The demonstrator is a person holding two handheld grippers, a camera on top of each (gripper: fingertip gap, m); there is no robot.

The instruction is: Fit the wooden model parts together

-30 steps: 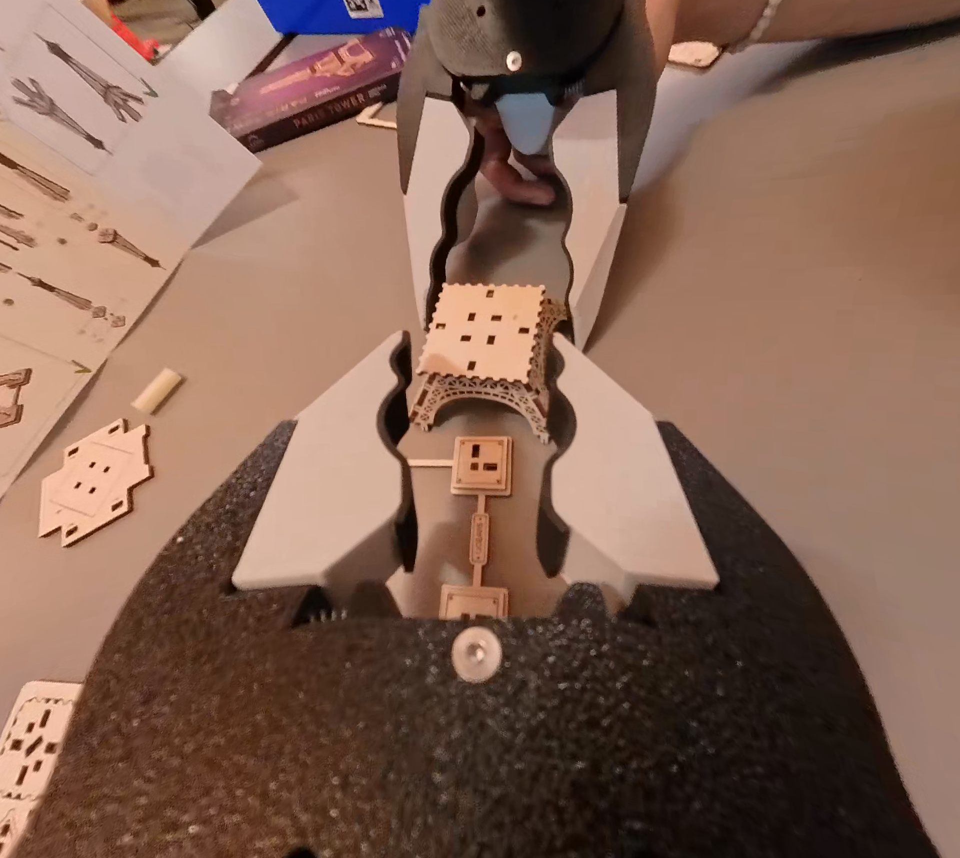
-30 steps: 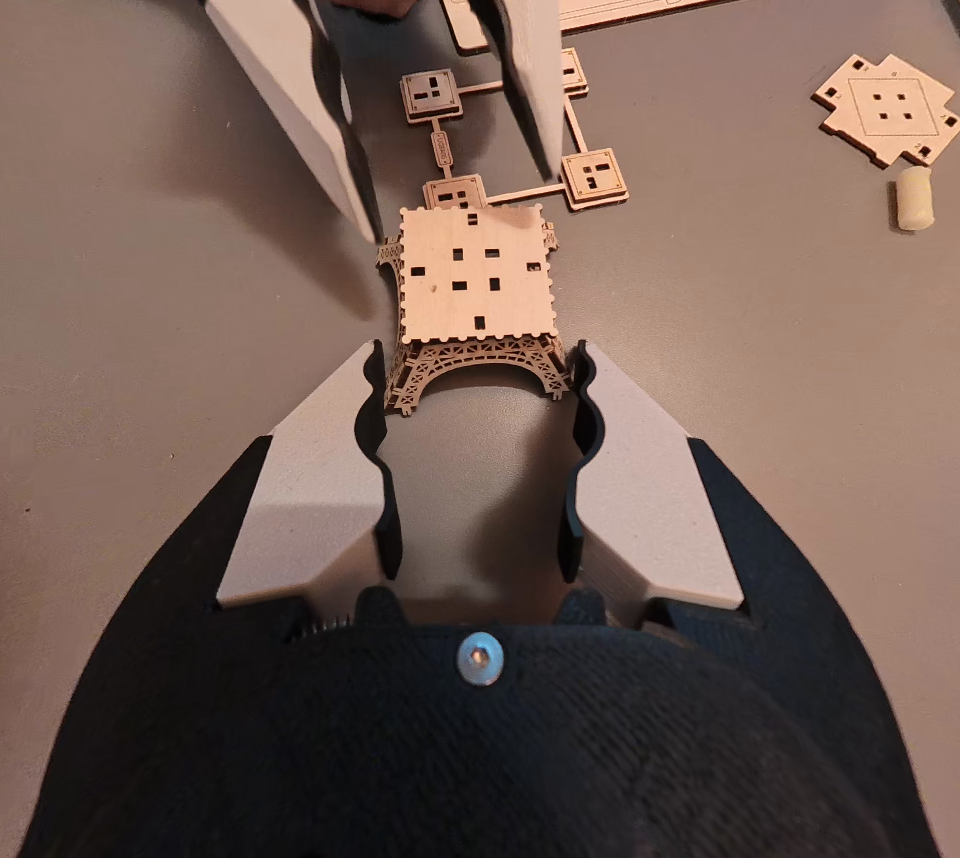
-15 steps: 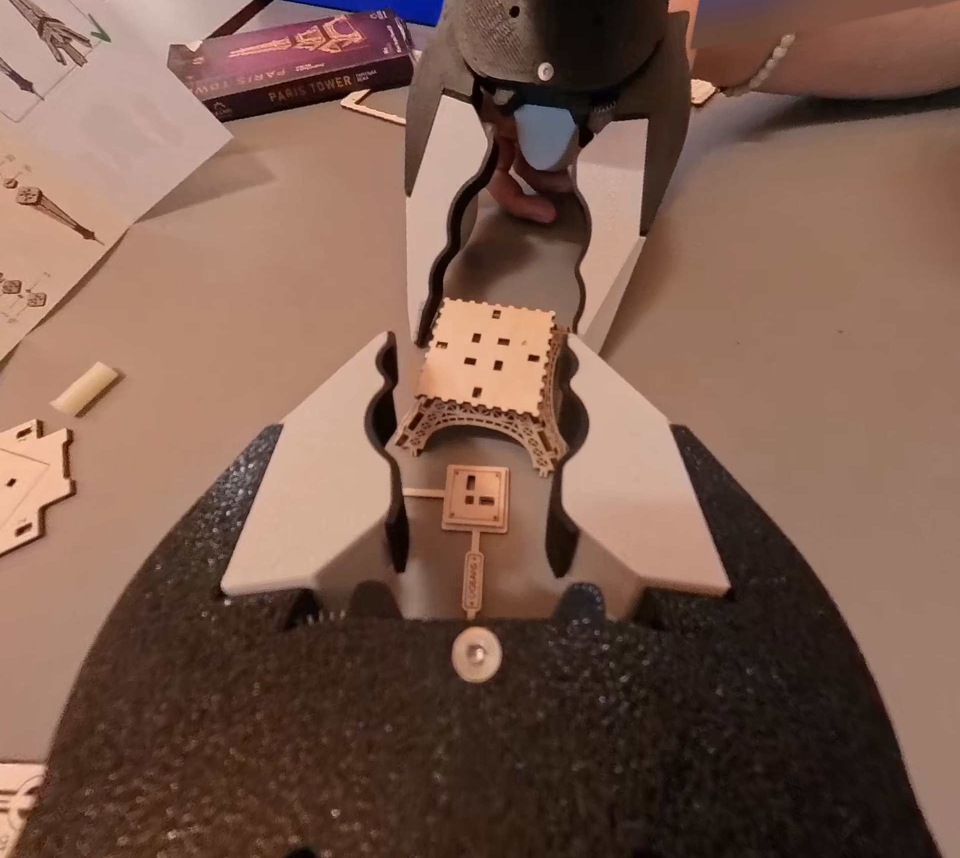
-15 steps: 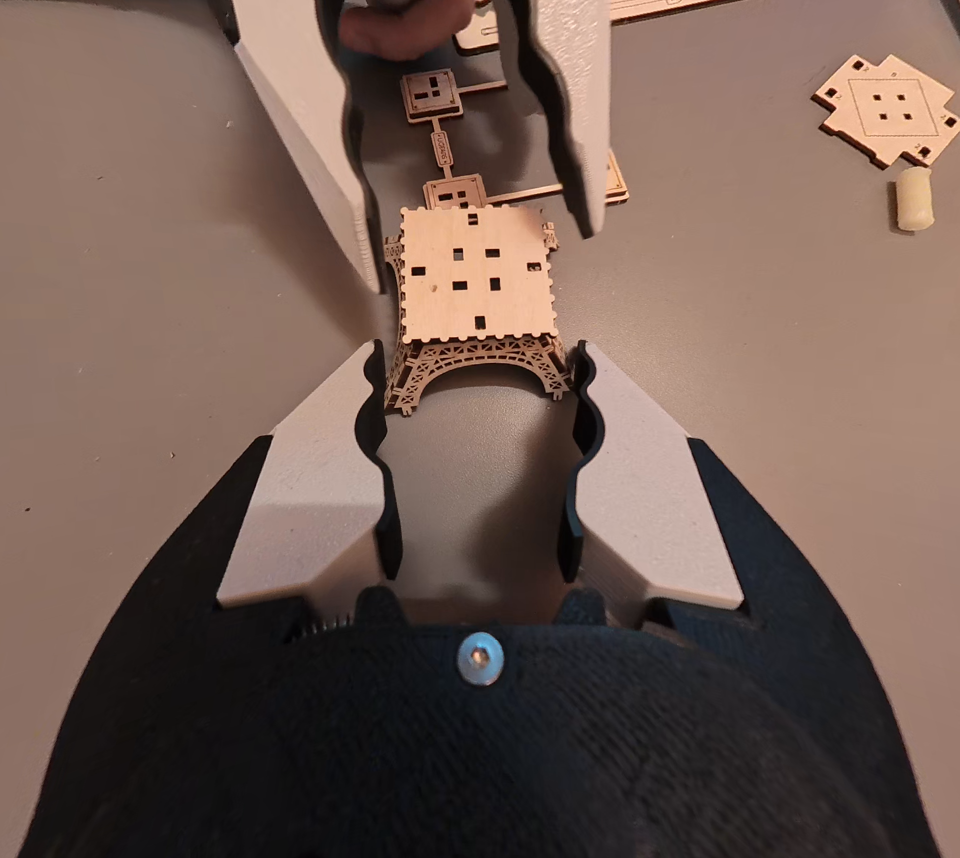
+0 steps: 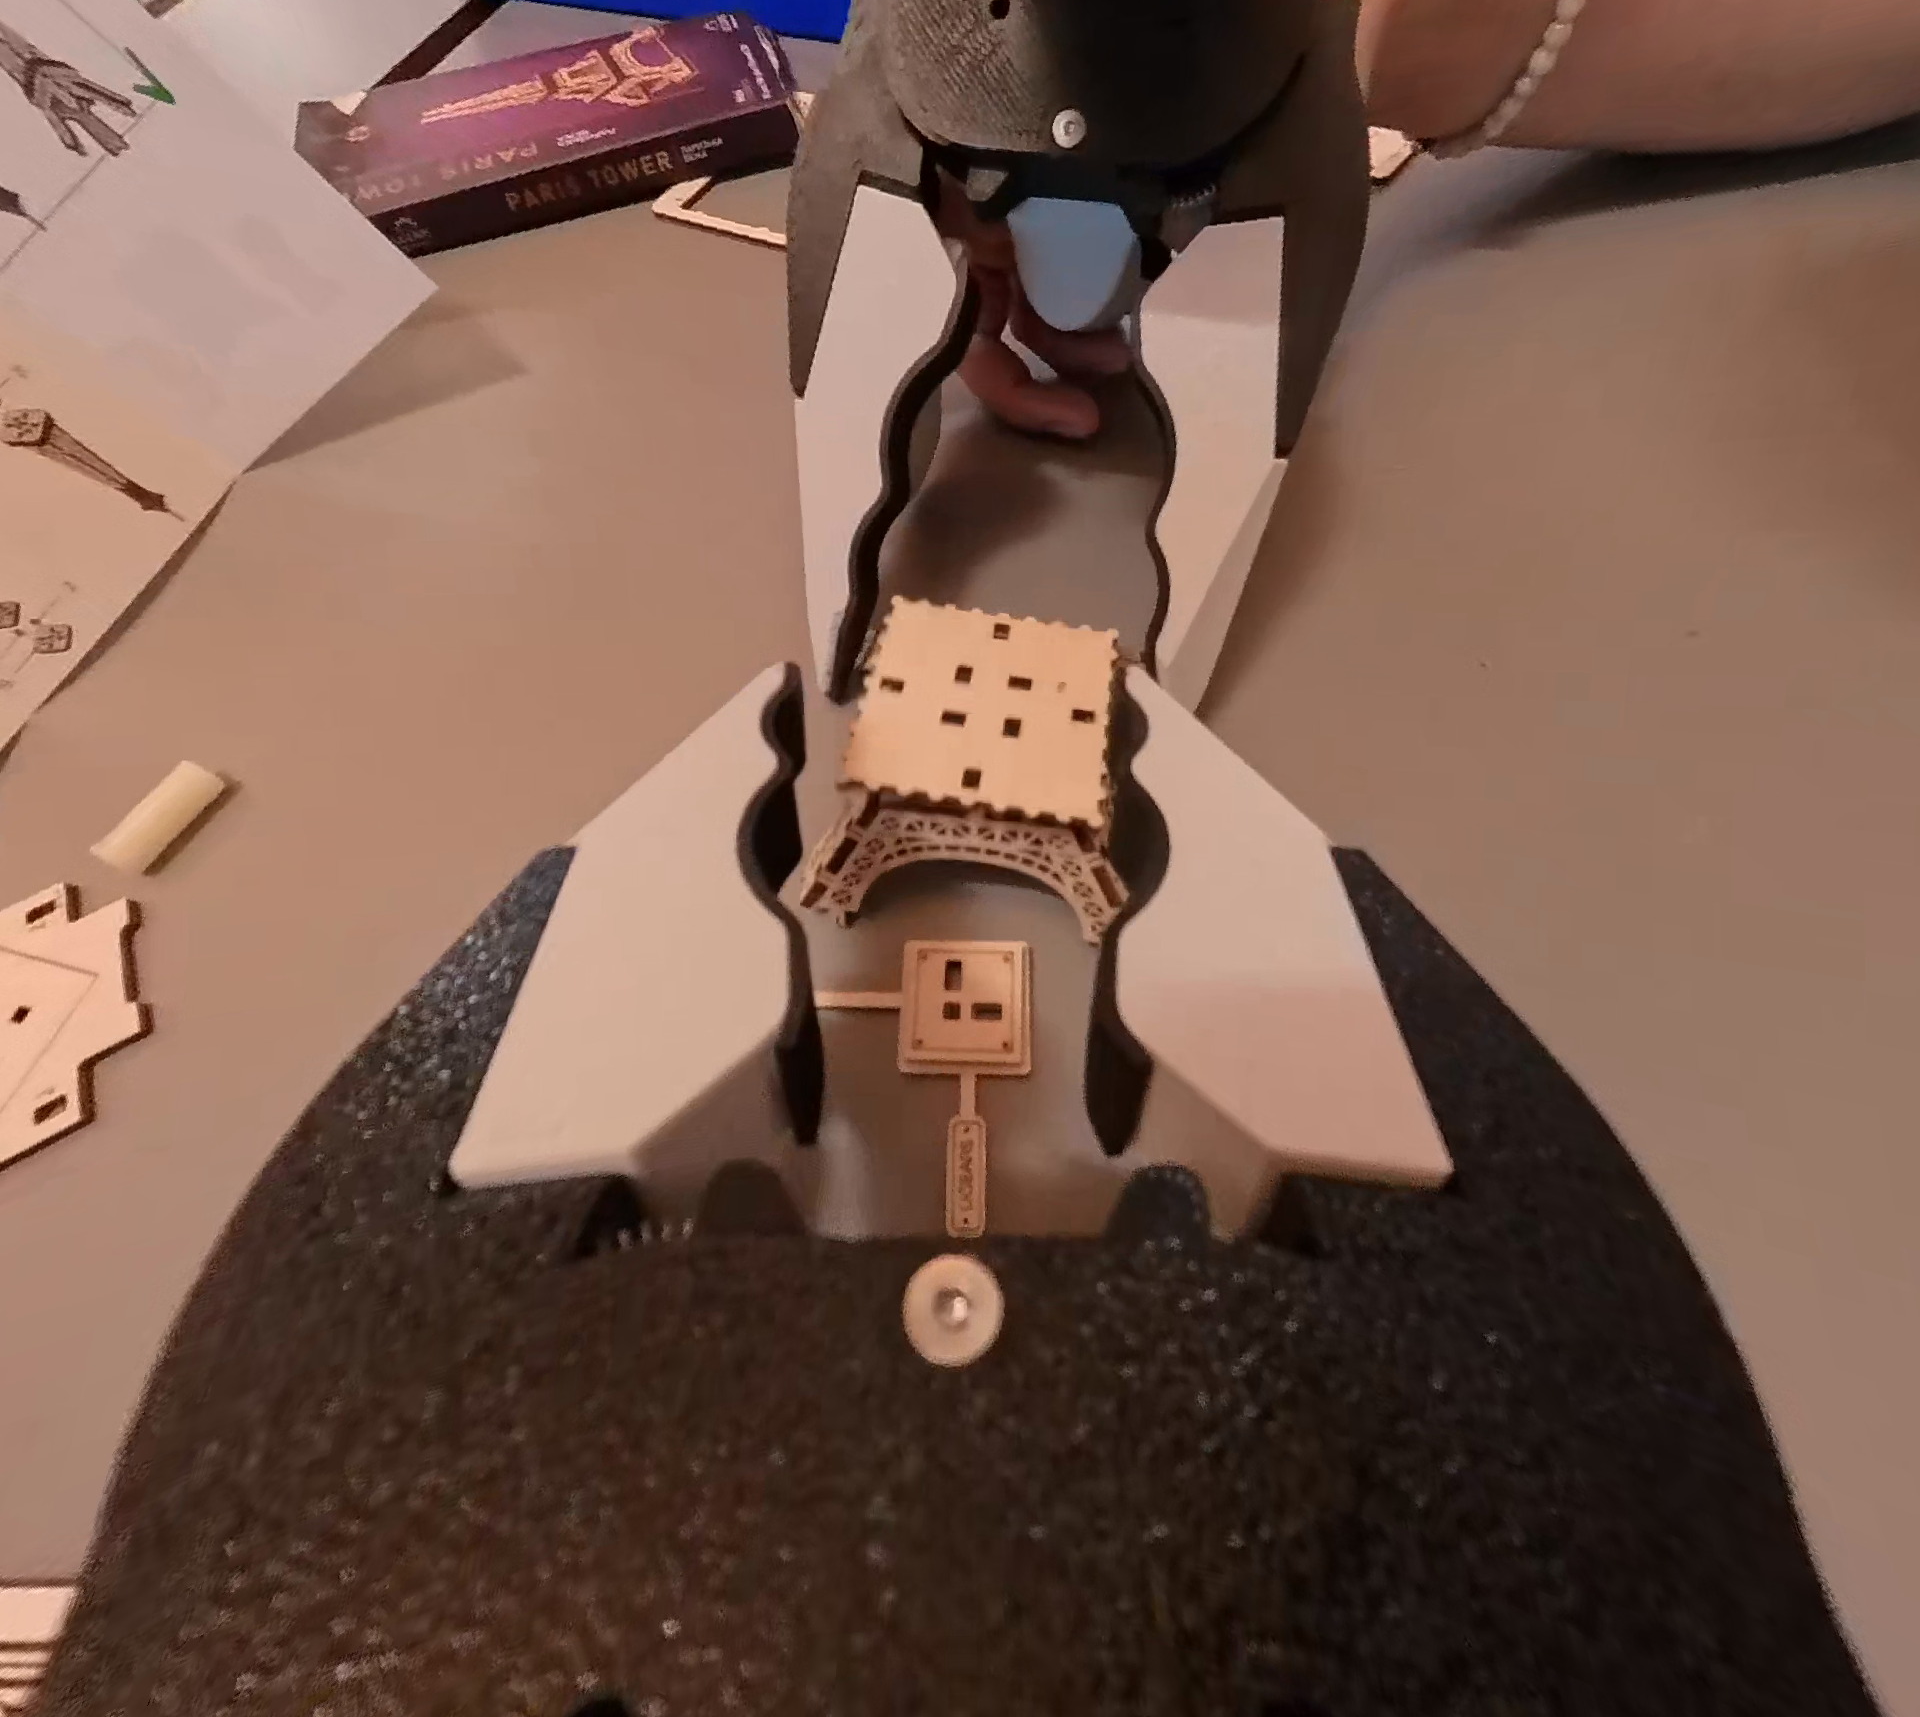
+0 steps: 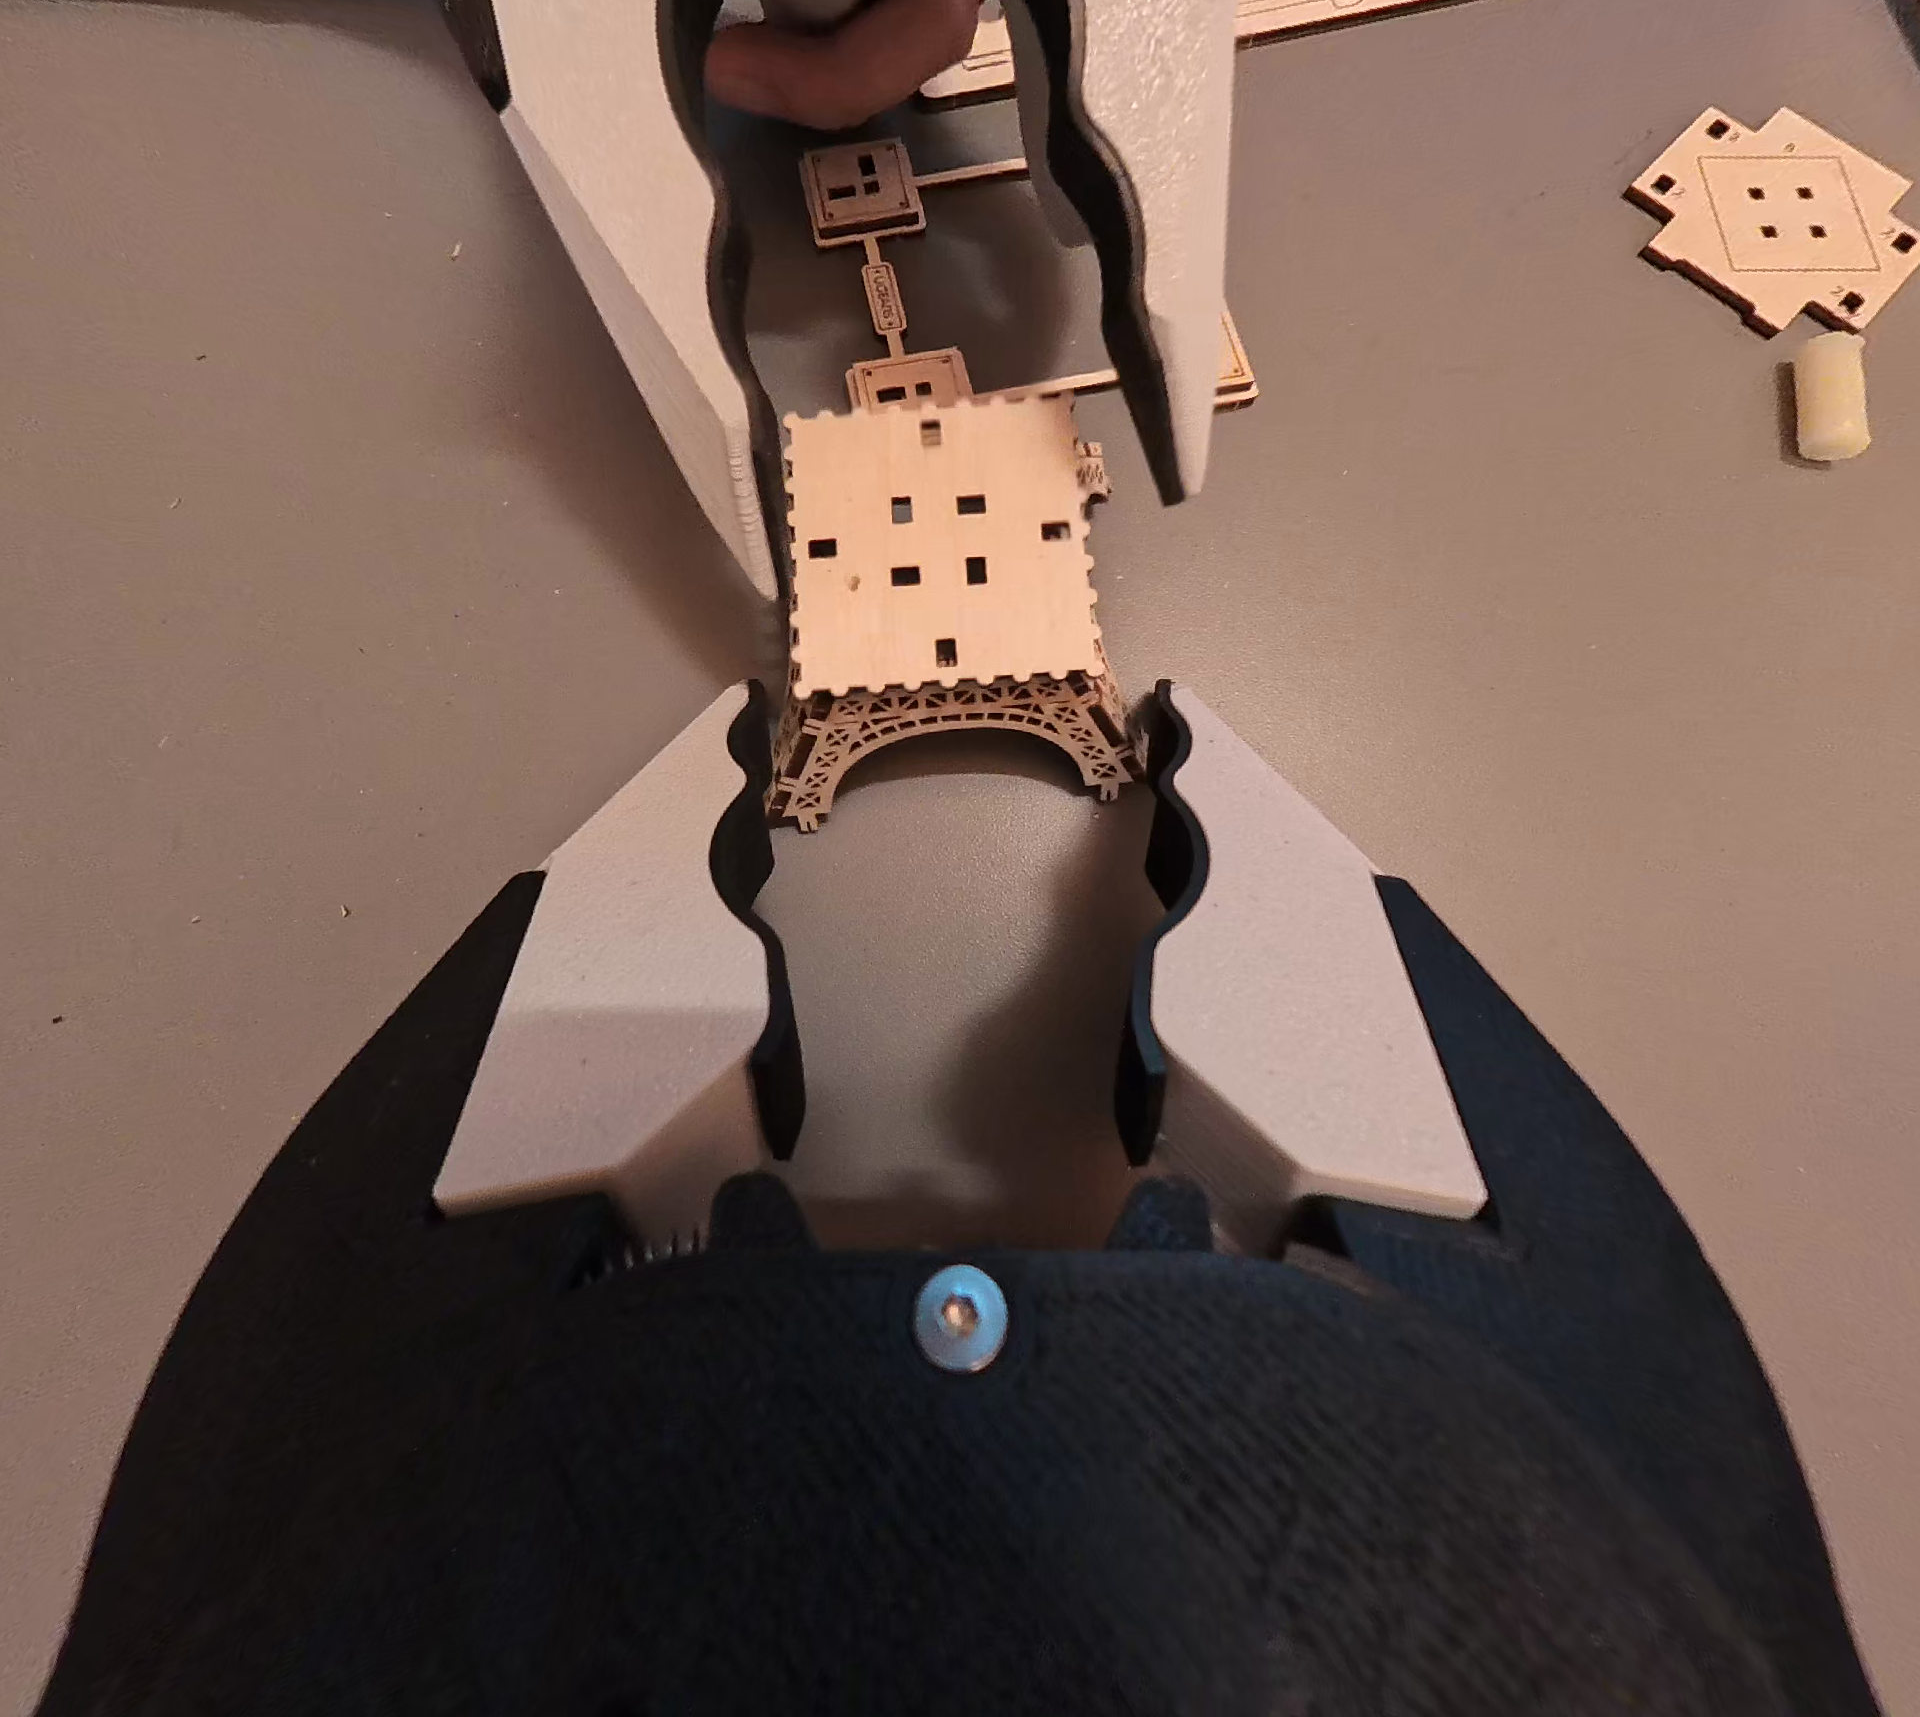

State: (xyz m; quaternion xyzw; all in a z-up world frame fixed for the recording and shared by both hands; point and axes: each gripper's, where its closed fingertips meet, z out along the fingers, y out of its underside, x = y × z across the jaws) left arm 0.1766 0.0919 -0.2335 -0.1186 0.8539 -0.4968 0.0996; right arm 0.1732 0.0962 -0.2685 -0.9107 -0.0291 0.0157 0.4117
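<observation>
Grey tabletop (image 6: 312, 524) fills both views. Mid-frame stands the wooden tower base (image 6: 940, 566), upright on four arched lattice legs, its square slotted deck facing up. Both grippers straddle it from opposite ends with jaws wide: right gripper (image 6: 951, 711) tips flank the near legs, left gripper (image 5: 961, 711) tips sit beside the deck; contact is unclear. Beyond it lies a flat part frame (image 6: 868, 197). At right are a cross-shaped plate (image 6: 1777, 218) and a pale cylinder (image 6: 1829, 410), well apart; open table lies left.
</observation>
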